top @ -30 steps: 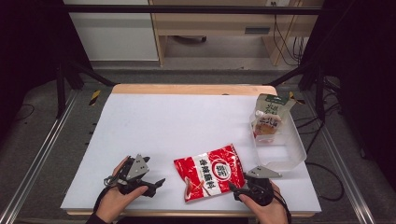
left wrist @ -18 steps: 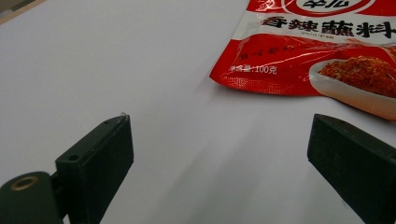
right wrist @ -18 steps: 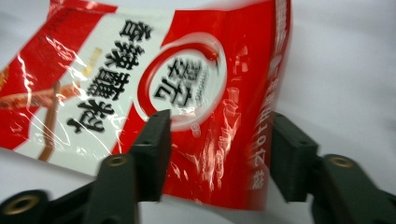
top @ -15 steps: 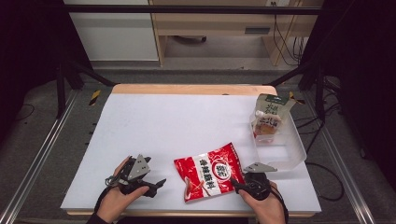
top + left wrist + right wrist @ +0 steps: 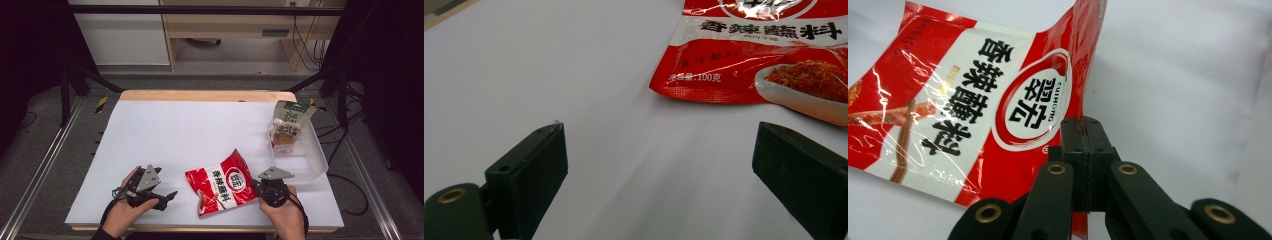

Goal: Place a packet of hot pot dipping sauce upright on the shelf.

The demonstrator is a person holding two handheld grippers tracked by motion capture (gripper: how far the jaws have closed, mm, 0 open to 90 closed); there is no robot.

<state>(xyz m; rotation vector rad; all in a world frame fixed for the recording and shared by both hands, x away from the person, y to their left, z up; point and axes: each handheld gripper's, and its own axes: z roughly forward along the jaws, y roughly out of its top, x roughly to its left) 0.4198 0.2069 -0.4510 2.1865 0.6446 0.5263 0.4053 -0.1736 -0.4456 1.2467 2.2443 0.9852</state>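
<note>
My right gripper (image 5: 1083, 150) clamps the packet's (image 5: 222, 182) right edge near the table's (image 5: 190, 130) front edge; the bin (image 5: 314, 162) lies just right. My left gripper (image 5: 167, 196) waits, jaws wide, empty.

The high view looks forward and down from above the person's side of the white table (image 5: 200, 130), taking in its whole top and the floor beyond. The left gripper view sits low and close over the tabletop, looking along its two spread jaws toward the near corner of the red seasoning packet (image 5: 754, 55). The right gripper view looks from very close along its pressed-together jaws at the same packet's edge. All three views share that packet.
</note>
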